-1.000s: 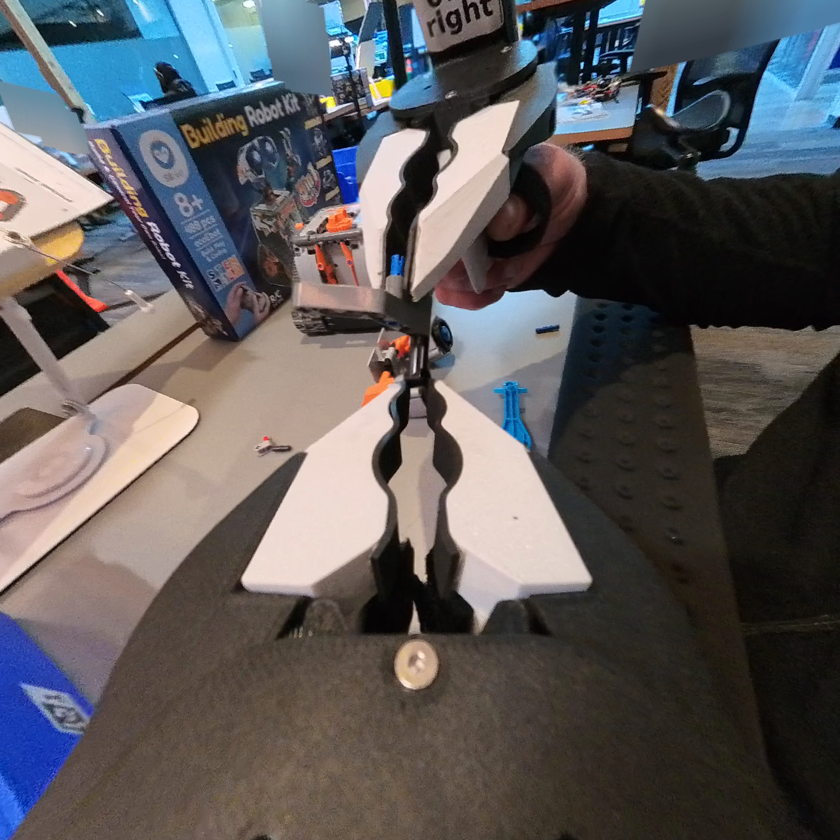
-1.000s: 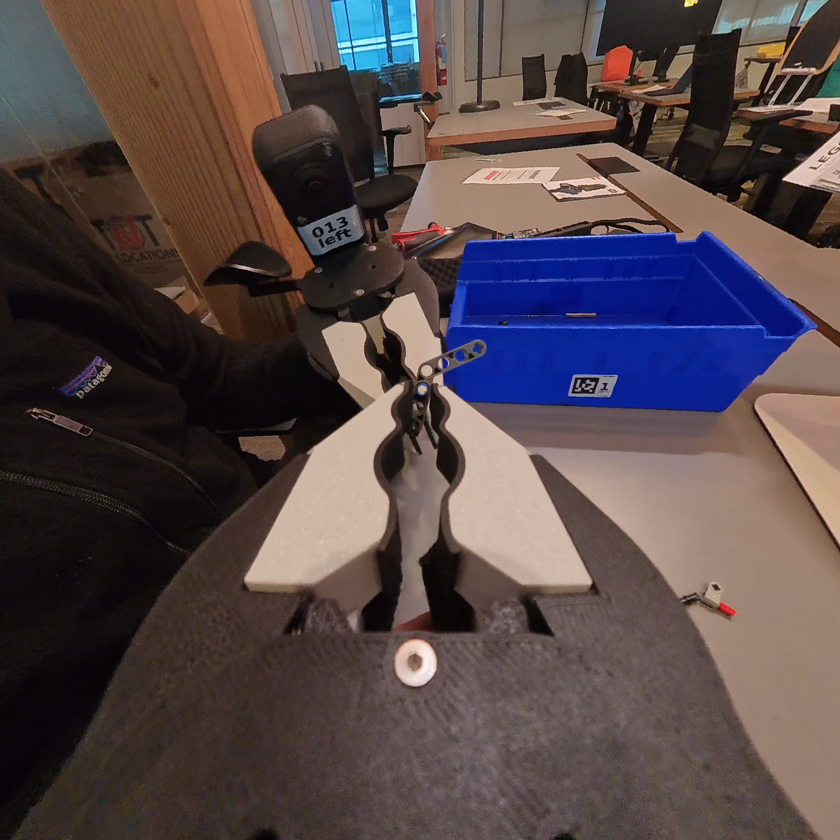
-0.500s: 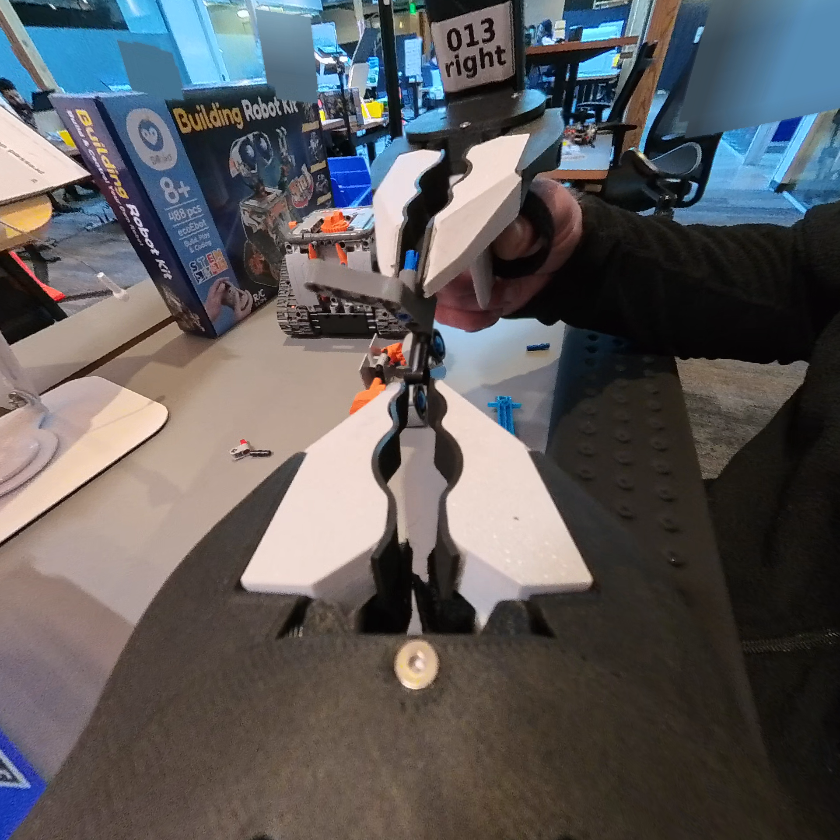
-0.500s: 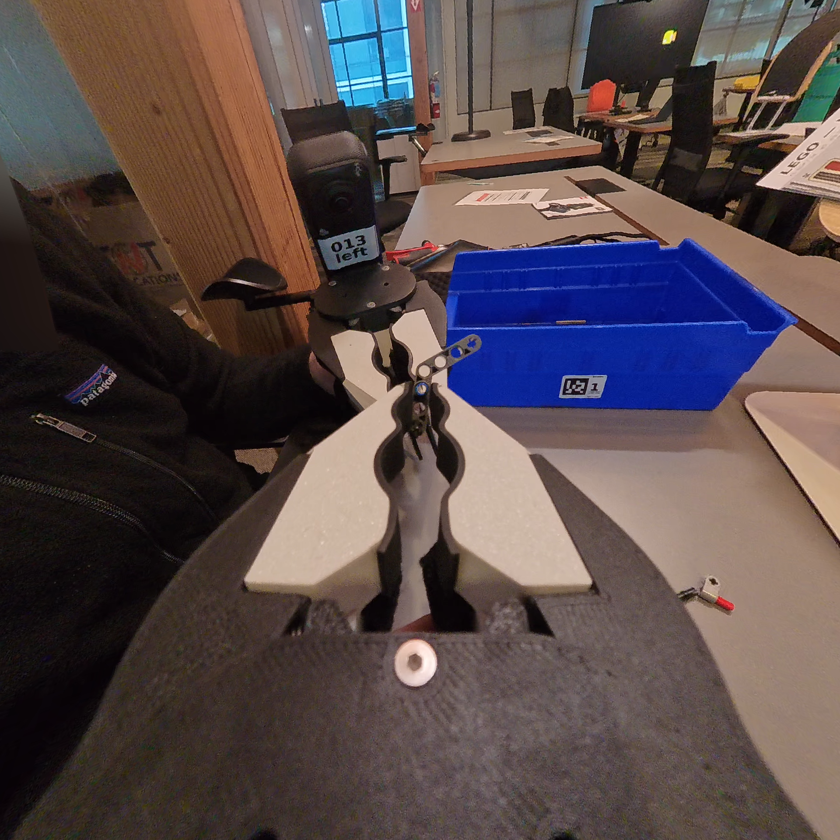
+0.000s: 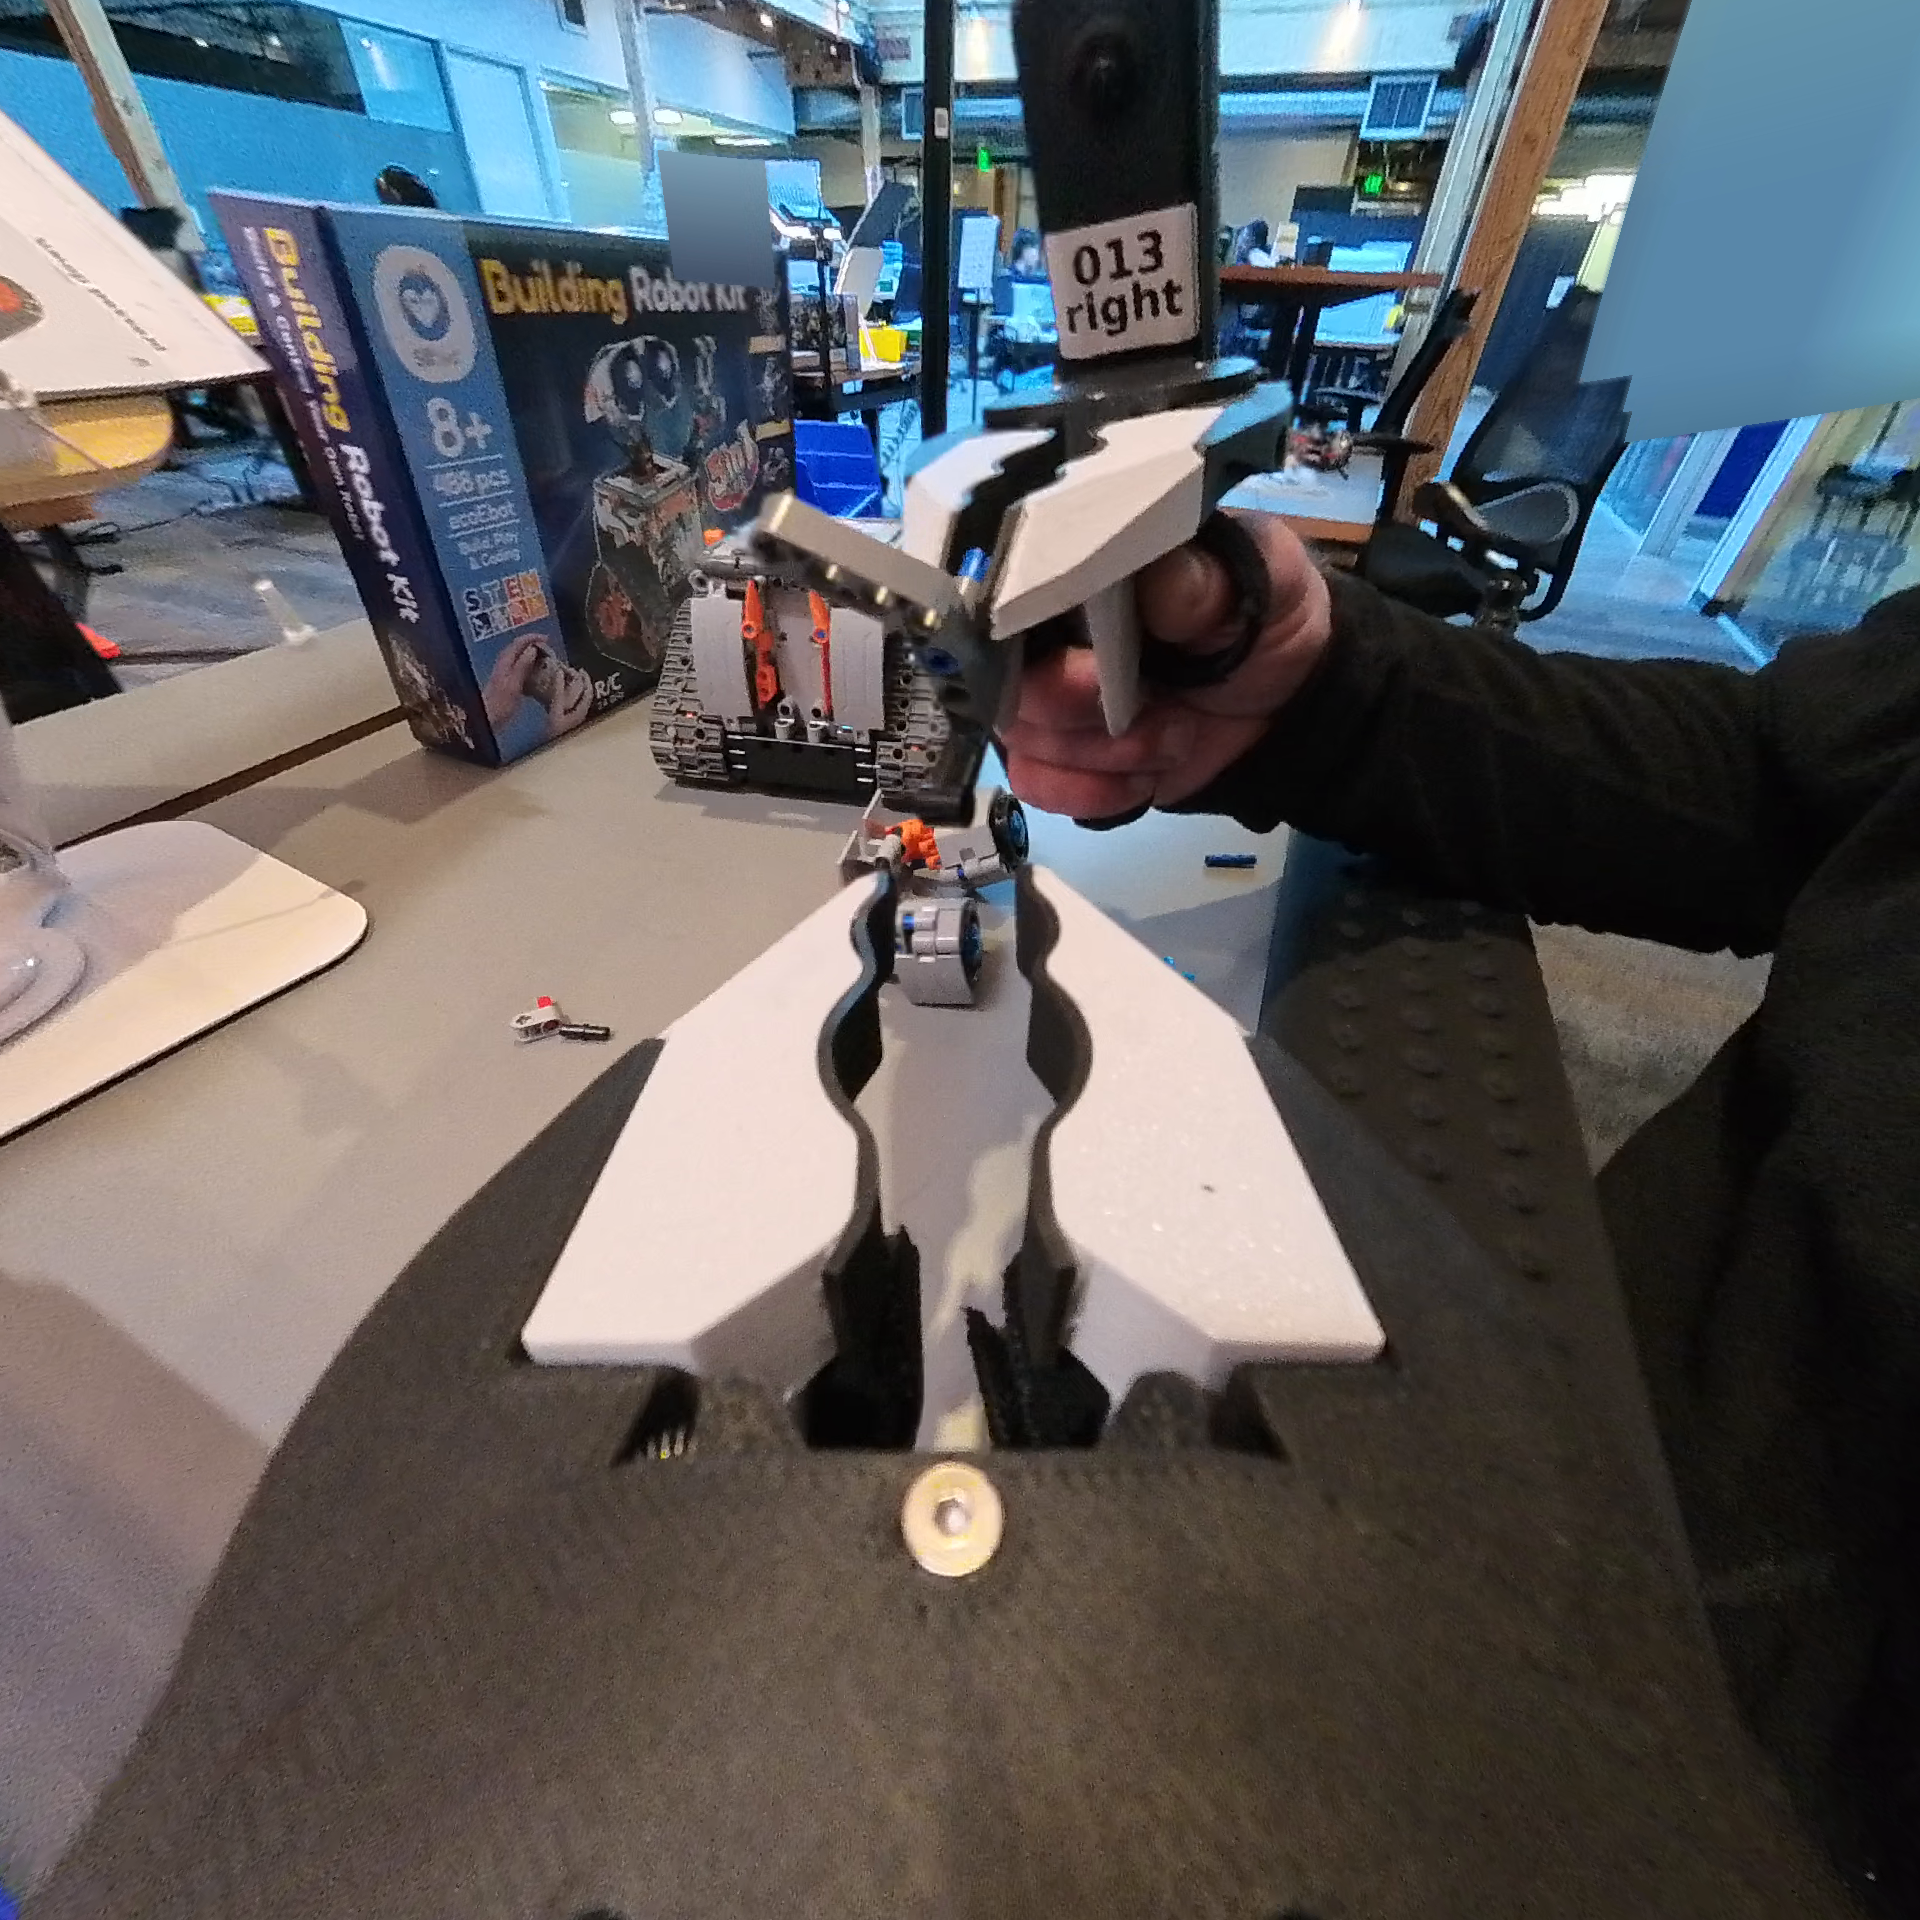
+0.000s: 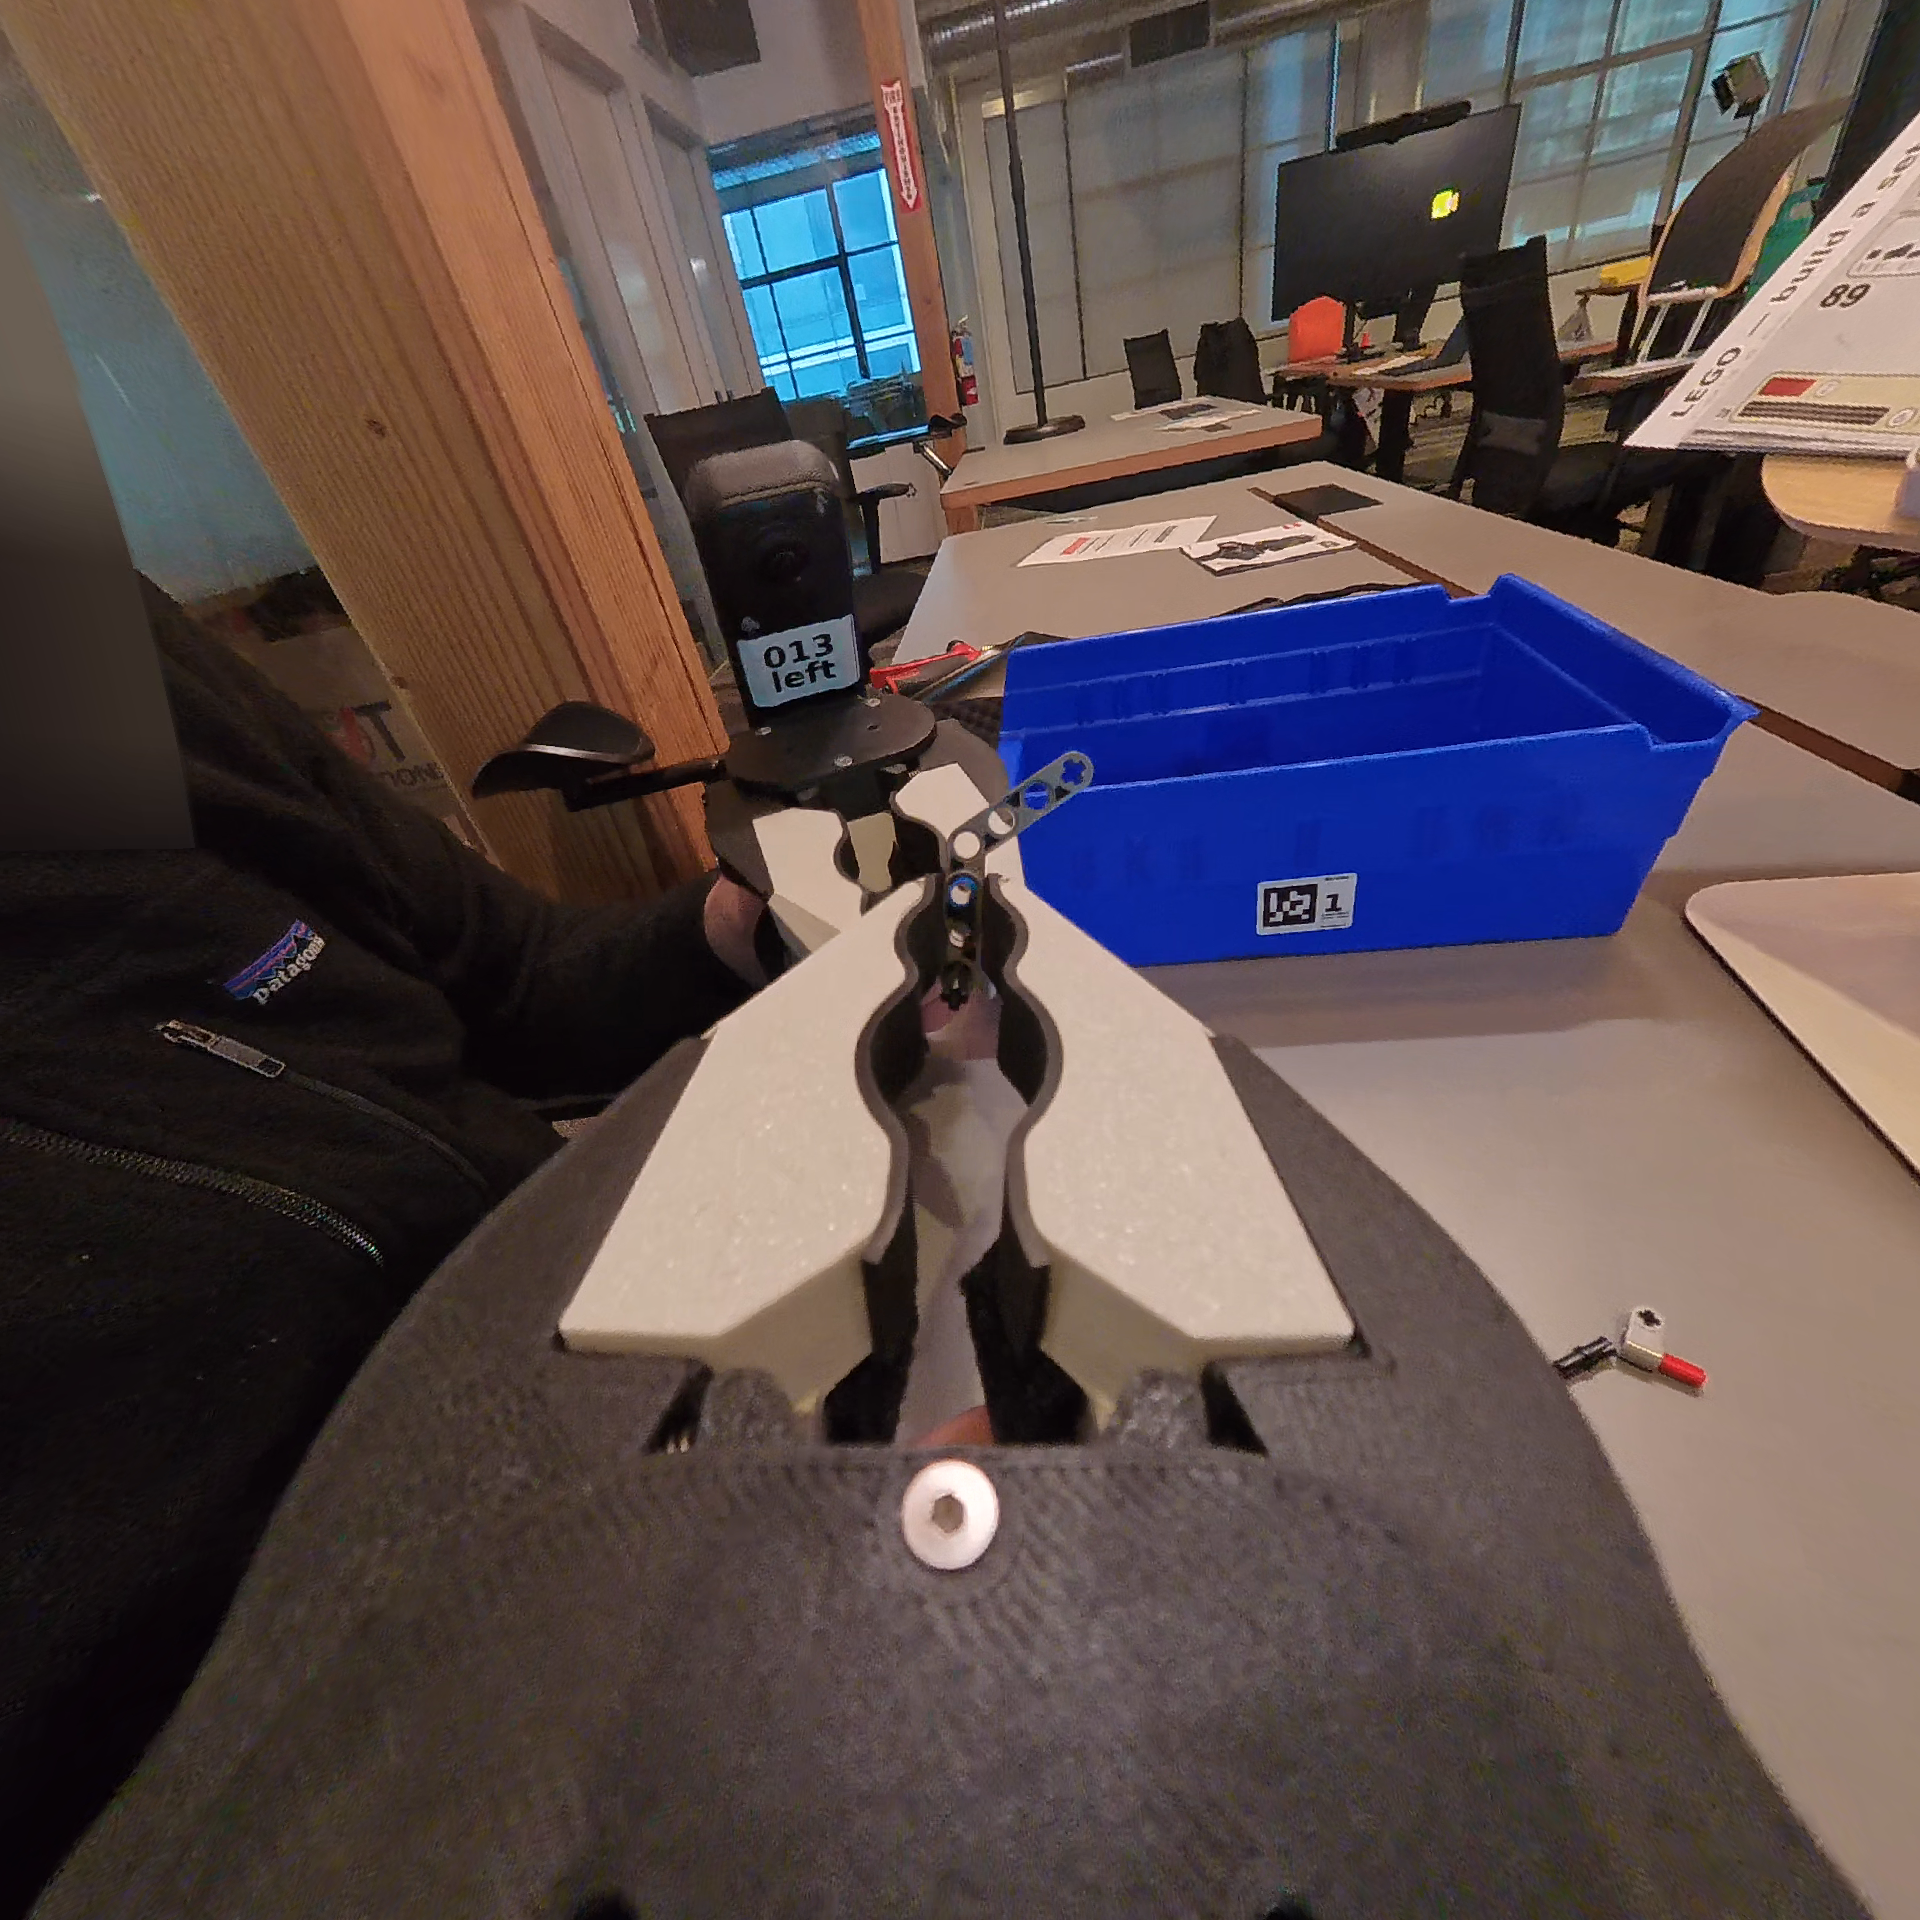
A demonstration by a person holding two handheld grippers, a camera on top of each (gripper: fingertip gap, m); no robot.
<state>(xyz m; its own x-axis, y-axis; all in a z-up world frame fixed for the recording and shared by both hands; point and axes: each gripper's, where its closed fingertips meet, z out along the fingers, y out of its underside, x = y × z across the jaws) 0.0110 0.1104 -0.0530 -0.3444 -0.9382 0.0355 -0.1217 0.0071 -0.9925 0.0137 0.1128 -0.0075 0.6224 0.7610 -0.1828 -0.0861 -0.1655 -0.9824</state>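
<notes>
An open office of desks and chairs lies behind the grey surface point(image 5: 436, 935).

The left gripper point(image 5: 951, 904) has its fingers apart, with a small grey wheel-like piece point(image 5: 938, 948) between their tips; whether it rests on the surface cannot be told.

The right gripper point(image 6: 961, 914) has its fingers clamped on a bent dark-grey perforated plastic beam point(image 6: 1013, 810), held above the left fingers. That pinch looks narrow, so the beam could twist or slip.

A tracked grey toy vehicle point(image 5: 790, 686) beyond the fingertips is partly hidden, and a blue plastic bin point(image 6: 1351, 790) stands beyond the right fingers.
</notes>
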